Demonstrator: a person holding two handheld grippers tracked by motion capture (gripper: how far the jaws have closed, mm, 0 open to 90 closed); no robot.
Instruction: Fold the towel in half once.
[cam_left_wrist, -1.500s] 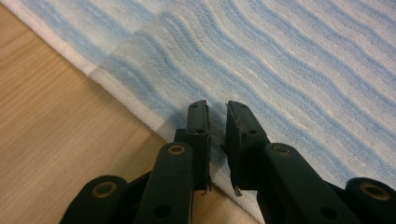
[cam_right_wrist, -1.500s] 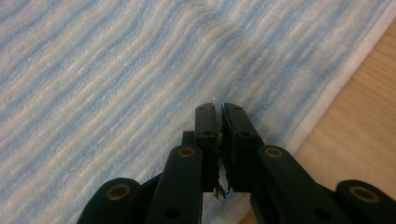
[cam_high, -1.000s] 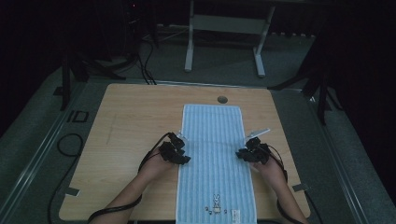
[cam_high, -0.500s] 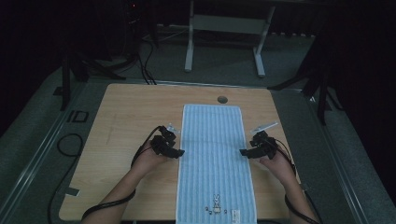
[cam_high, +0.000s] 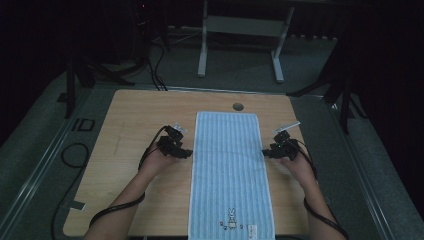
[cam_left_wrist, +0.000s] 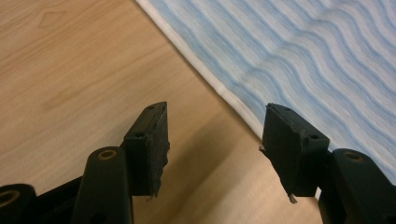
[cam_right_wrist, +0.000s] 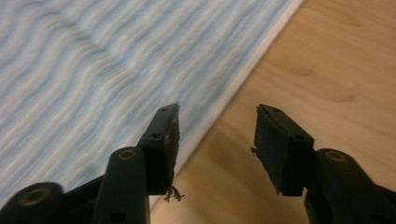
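The blue striped towel (cam_high: 227, 172) lies flat down the middle of the wooden counter (cam_high: 135, 120), its long axis running from the upper centre of the high view to the bottom edge, where a small embroidered figure (cam_high: 231, 216) sits near its lower end. The left claw (cam_high: 184, 152) sits just beside the towel's left long edge, left of centre in the frame, and the right claw (cam_high: 269, 152) just beside the right long edge, at about the same height in the picture, so each hand is equally near its own side.

In the left gripper view the left claw (cam_left_wrist: 215, 140) stands apart with nothing between the jaws; the towel's white hem (cam_left_wrist: 210, 79) crosses just ahead of them. Its jaws have just been opening. In the right gripper view the right claw (cam_right_wrist: 217, 140) is also apart and empty, straddling the hem (cam_right_wrist: 243, 79); its jaws have just been closing.

Both forearms come up from the bottom of the frame, angled slightly inward, claws pointing across at the towel. My guess is that each claw will pinch its own edge
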